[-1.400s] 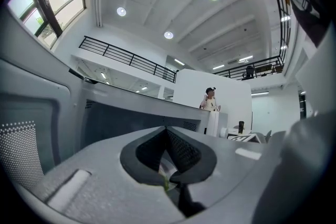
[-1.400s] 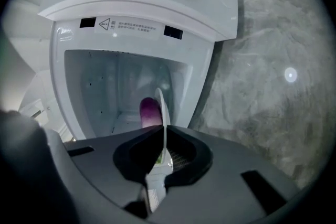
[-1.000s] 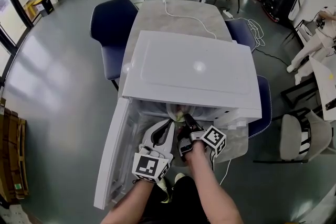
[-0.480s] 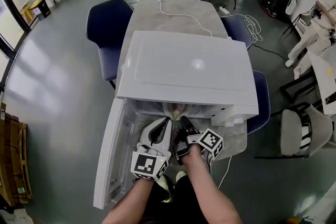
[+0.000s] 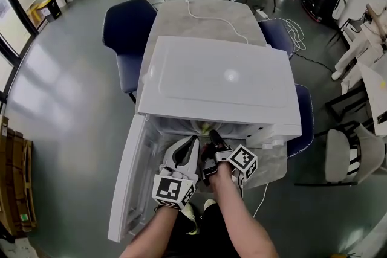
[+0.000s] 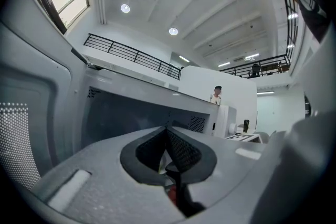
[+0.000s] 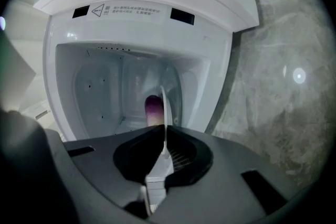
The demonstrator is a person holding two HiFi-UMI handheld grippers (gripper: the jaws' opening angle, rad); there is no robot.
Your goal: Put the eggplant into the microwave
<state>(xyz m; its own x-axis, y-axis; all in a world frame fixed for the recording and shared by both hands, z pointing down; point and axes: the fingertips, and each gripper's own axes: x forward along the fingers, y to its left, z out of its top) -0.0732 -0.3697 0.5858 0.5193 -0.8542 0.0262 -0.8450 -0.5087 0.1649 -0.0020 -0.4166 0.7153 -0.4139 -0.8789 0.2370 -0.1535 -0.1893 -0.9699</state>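
The white microwave (image 5: 217,78) stands on the table with its door (image 5: 130,184) swung open to the left. The purple eggplant (image 7: 153,110) stands deep in the cavity, partly behind a thin white piece (image 7: 164,113) seen edge-on. My right gripper (image 5: 213,133) is at the cavity's mouth; its jaws are closing and meet on that white piece (image 7: 160,162). Just left of it, my left gripper (image 5: 194,139) is shut with nothing between its fingers (image 6: 167,131). In the head view the eggplant is hidden under the microwave's top.
The open door's mesh window (image 6: 16,139) is close on my left gripper's left. The marble table (image 5: 202,15) carries a white cable (image 5: 214,17) behind the microwave. Dark blue chairs (image 5: 127,30) stand at both sides of the table.
Both grippers stay at the microwave's mouth. Only the head view sways slightly.
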